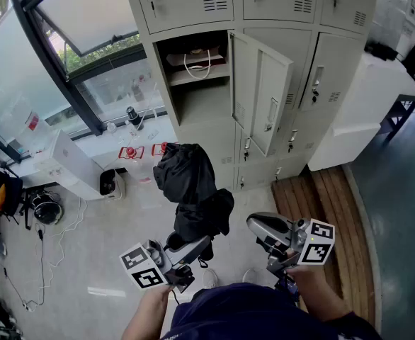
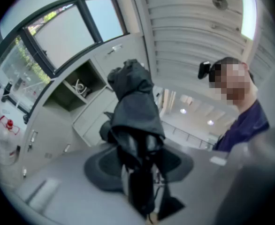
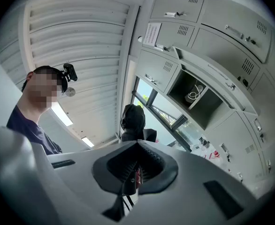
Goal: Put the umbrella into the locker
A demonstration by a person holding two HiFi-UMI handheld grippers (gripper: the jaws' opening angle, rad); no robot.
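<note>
one black umbrella (image 1: 188,183) held by left gripper (image 1: 197,245)

The left gripper (image 2: 140,172) clamps the black umbrella (image 2: 135,102) at centre frame, folded fabric reaching upward. An open locker (image 2: 64,95) compartment sits middle left.

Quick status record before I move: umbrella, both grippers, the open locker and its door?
umbrella: black, folded, bunched fabric, held up in front of the lockers, not yet inside
left gripper: shut on the umbrella's lower end
right gripper: jaws together, holding nothing, beside the umbrella and apart from it
open locker: upper row, straight ahead
door: swung open to the right
shelf: inside the open locker, with a white cord on it
</note>
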